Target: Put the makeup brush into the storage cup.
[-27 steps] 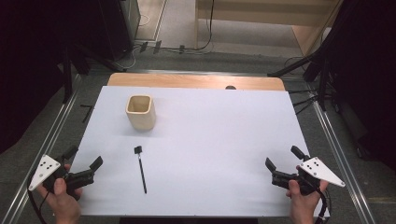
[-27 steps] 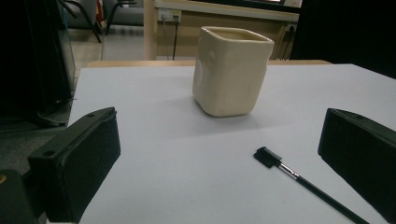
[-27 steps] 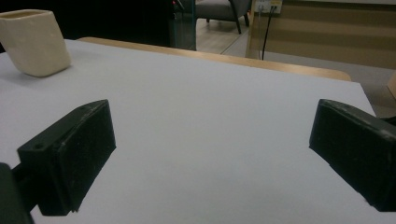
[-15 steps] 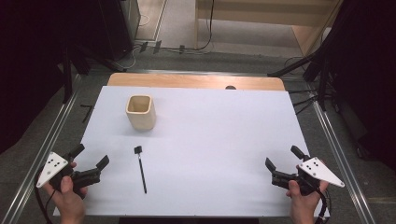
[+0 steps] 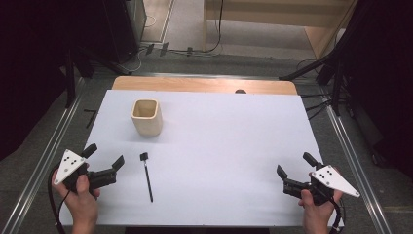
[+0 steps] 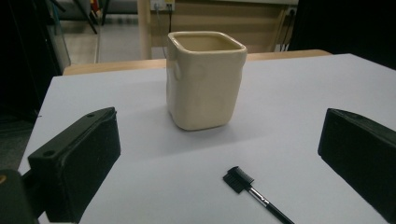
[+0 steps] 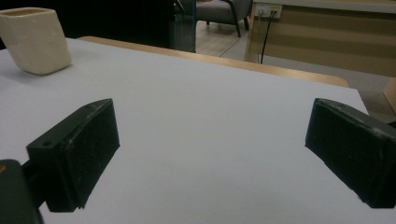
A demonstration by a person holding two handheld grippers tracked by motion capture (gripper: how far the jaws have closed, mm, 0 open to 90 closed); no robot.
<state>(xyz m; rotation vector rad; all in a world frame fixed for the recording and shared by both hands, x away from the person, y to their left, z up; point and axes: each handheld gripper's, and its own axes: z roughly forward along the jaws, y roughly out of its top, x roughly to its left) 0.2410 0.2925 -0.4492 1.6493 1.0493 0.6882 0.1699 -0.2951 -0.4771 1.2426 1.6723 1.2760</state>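
With both jaw pairs spread and empty, my left gripper (image 5: 104,165) faces the small brush (image 5: 146,176) lying before the cream square cup (image 5: 146,117), my right gripper (image 5: 294,174) idle, so reaching comes next

Legible text, labels, brands, numbers, signs: none that I can read. The cream cup (image 6: 206,79) carries no print on the faces I see. The small brush (image 6: 254,193) shows no marking along its handle. The grey plate on my left gripper (image 5: 104,156) bears dark dots, not characters; likewise the plate on my right gripper (image 5: 295,164). The white table sheet (image 5: 229,141) is blank.
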